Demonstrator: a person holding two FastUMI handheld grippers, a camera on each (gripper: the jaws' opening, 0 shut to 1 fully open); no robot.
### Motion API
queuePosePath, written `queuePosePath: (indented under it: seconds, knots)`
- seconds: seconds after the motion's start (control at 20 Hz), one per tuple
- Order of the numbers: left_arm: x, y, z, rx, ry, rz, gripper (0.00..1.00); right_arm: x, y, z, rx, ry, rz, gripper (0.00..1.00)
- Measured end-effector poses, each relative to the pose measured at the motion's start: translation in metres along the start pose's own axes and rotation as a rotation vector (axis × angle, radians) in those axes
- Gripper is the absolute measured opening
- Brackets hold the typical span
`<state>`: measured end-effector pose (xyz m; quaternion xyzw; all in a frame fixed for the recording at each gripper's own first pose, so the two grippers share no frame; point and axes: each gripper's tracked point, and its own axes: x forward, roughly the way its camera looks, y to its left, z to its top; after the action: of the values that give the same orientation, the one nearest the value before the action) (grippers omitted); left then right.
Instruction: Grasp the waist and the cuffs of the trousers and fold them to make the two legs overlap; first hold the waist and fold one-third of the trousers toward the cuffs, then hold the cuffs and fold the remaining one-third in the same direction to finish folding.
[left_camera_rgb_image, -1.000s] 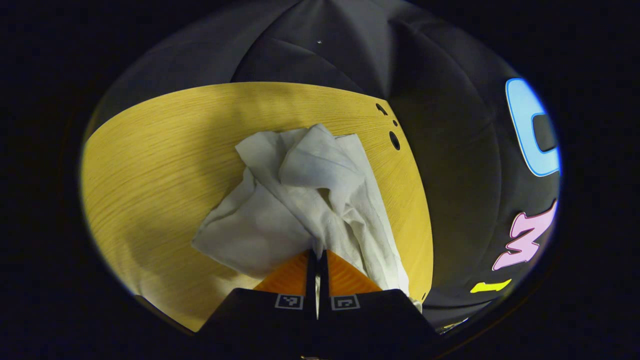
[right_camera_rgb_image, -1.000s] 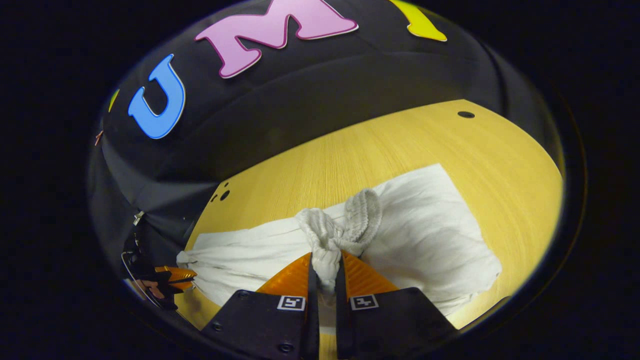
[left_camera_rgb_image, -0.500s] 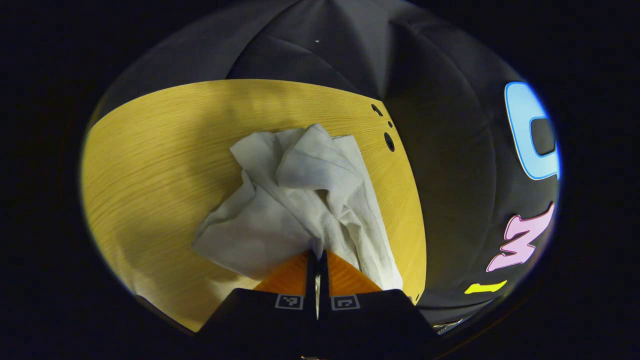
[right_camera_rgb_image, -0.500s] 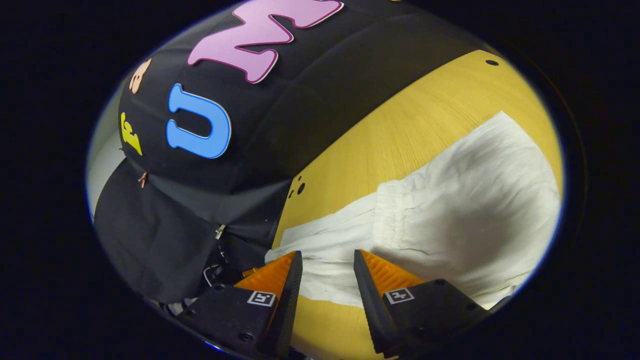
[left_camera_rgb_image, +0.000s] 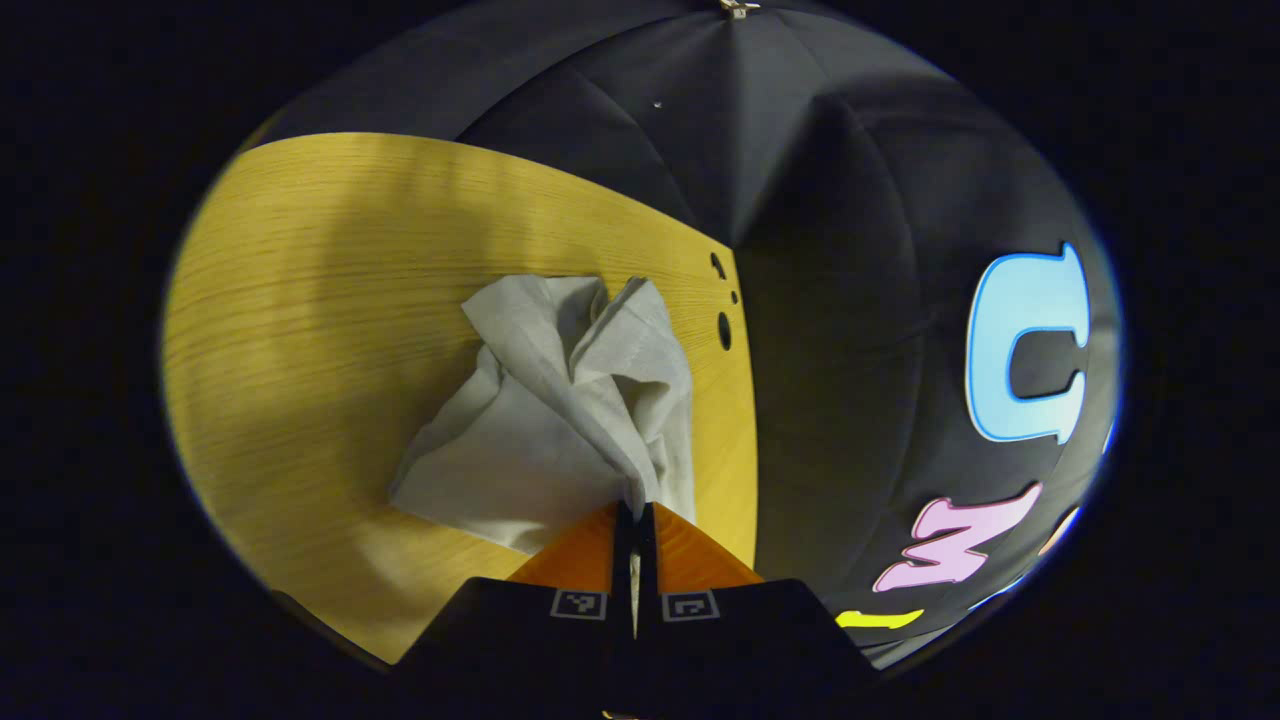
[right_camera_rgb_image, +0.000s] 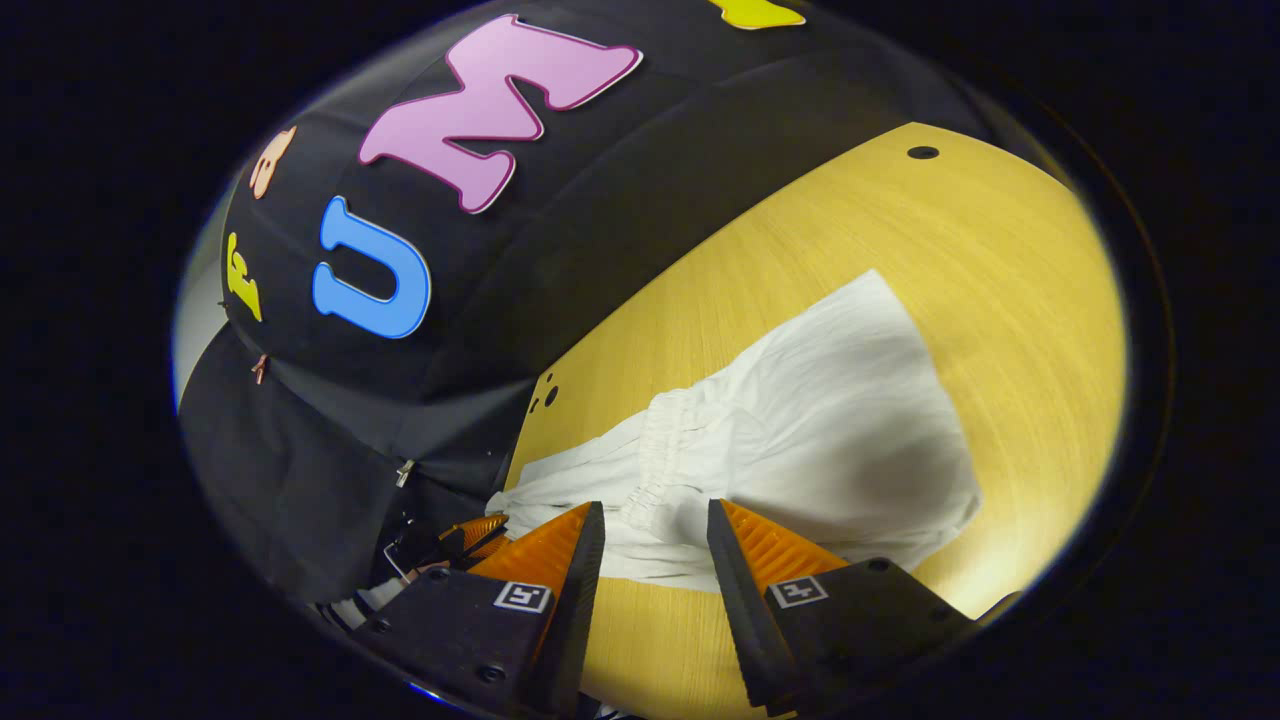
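At the bottom centre of the left gripper view, the left gripper (left_camera_rgb_image: 634, 515) has its jaws pinched together on a bunched end of the white trousers (left_camera_rgb_image: 560, 400), which rise crumpled from the wooden counter (left_camera_rgb_image: 300, 330) toward the frame's middle. In the right gripper view, the right gripper (right_camera_rgb_image: 655, 525) hangs with jaws spread apart, gripping nothing, just above the trousers (right_camera_rgb_image: 830, 430) lying flat on the counter (right_camera_rgb_image: 1000, 260), the gathered waistband (right_camera_rgb_image: 665, 450) folded over mid-frame.
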<state>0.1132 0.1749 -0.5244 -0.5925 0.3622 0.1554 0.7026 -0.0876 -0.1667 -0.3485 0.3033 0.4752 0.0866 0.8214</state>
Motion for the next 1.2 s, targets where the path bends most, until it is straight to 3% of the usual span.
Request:
queuePosePath:
  seconds: [0.25, 0.55, 0.75, 1.0, 1.2]
  knots:
    - [-0.015, -0.060, -0.009, 0.025, -0.058, -0.214, 0.06, -0.044, -0.015, 0.025, 0.056, -0.069, -0.011, 0.64]
    - [-0.022, -0.122, -0.053, 0.155, -0.060, -0.338, 0.06, -0.098, -0.043, 0.048, 0.113, -0.139, -0.028, 0.64]
    - [-0.025, -0.167, -0.120, 0.313, 0.029, -0.433, 0.06, -0.129, -0.063, 0.057, 0.144, -0.165, -0.033, 0.64]
    - [-0.019, -0.181, -0.233, 0.577, 0.202, -0.463, 0.06, -0.153, -0.079, 0.057, 0.159, -0.156, -0.026, 0.64]
    - [0.000, -0.154, -0.315, 0.865, 0.351, -0.392, 0.06, -0.165, -0.089, 0.060, 0.162, -0.149, -0.016, 0.64]
